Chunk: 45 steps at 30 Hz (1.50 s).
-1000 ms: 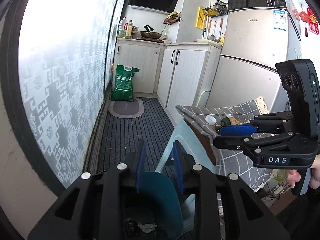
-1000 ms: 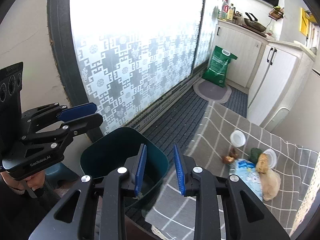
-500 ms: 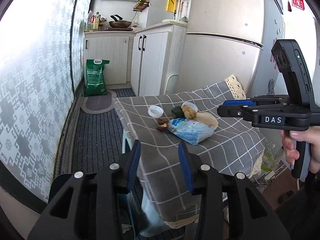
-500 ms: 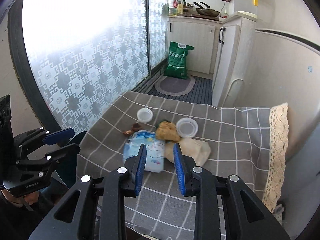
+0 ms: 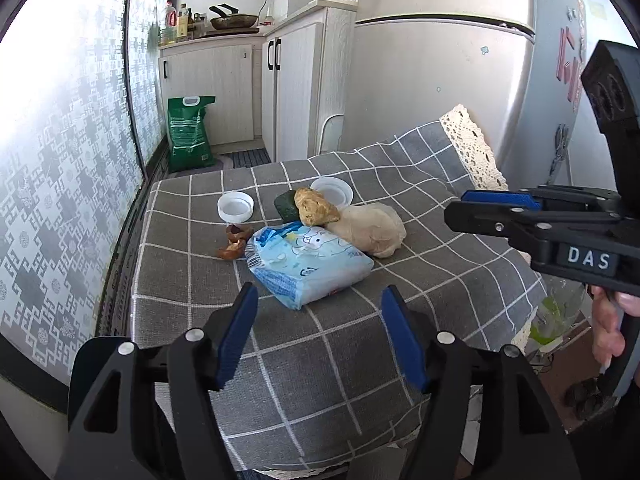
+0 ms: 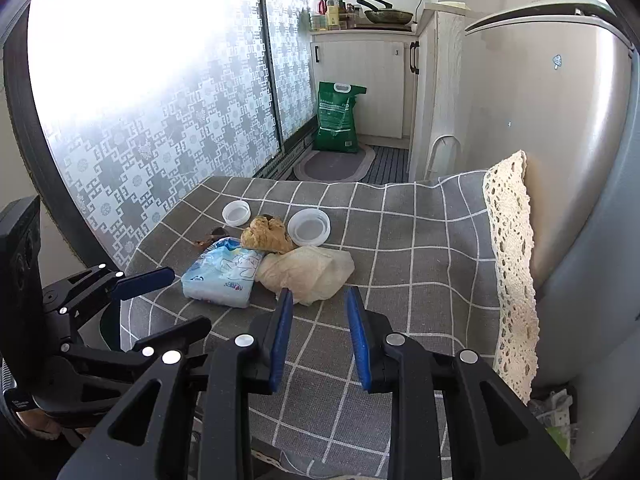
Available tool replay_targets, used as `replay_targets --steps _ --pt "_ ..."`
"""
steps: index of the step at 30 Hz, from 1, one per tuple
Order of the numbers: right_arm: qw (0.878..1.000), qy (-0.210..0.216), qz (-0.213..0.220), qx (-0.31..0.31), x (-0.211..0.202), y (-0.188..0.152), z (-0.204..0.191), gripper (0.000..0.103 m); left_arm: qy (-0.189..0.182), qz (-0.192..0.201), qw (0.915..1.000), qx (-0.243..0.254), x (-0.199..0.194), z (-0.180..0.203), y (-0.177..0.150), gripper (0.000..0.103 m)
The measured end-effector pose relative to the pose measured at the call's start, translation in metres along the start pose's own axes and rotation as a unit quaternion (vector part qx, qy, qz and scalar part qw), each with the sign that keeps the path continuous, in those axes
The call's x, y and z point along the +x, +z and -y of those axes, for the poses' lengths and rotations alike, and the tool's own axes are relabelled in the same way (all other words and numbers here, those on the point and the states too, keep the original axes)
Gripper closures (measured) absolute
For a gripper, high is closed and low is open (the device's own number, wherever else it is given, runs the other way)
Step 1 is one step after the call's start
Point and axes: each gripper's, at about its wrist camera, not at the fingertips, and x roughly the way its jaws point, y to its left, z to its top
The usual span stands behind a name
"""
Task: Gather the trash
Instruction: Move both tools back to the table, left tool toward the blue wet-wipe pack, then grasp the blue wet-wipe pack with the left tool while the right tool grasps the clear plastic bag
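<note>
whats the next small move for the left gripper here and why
Probably ease the left gripper forward and down over the blue wipes pack. Its jaws have just been opening, nothing is between them, and the pack lies right ahead, nearest of the pile on the checked cloth. The right gripper hangs empty, jaws narrow, short of the beige crumpled bag.

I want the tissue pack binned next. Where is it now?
The blue tissue pack lies on the checked cloth, front of the pile, touching the beige bag, just ahead of the left gripper.
</note>
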Motion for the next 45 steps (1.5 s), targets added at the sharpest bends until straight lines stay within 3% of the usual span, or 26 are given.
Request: replay_targets --steps 2,6,12,17,22,25,27,45 --pt "1.0 0.003 0.0 0.003 -0.001 -0.002 0.004 0.075 0.007 -0.004 1.0 -0.004 0.005 0.005 0.002 0.034" --pt "1.0 0.005 0.001 0.008 -0.003 -0.006 0.013 0.075 0.057 0.0 0.9984 -0.006 0.012 0.011 0.007 0.023" --pt "1.0 0.014 -0.007 0.005 0.0 -0.01 0.02 0.075 0.098 -0.005 0.995 -0.019 0.026 0.014 0.011 0.023" --pt "0.999 0.037 -0.011 -0.018 0.003 -0.007 0.016 0.065 0.104 -0.01 0.994 -0.034 0.034 0.011 0.012 0.023" --pt "0.998 0.044 -0.019 -0.034 0.014 -0.004 0.01 0.059 0.091 -0.011 0.9949 -0.042 0.036 0.007 0.012 0.024" --pt "0.998 0.047 -0.021 -0.04 0.021 -0.002 0.007 0.057 0.082 -0.012 0.9955 -0.046 0.035 0.001 0.012 0.04" --pt "0.998 0.048 -0.023 -0.04 0.025 -0.002 0.006 0.057 0.072 -0.014 0.9961 -0.05 0.033 -0.004 0.012 0.046" --pt "0.998 0.016 -0.028 -0.048 0.055 0.012 -0.017 0.057 -0.003 0.008 0.9973 -0.072 0.001 -0.037 0.005 0.049"
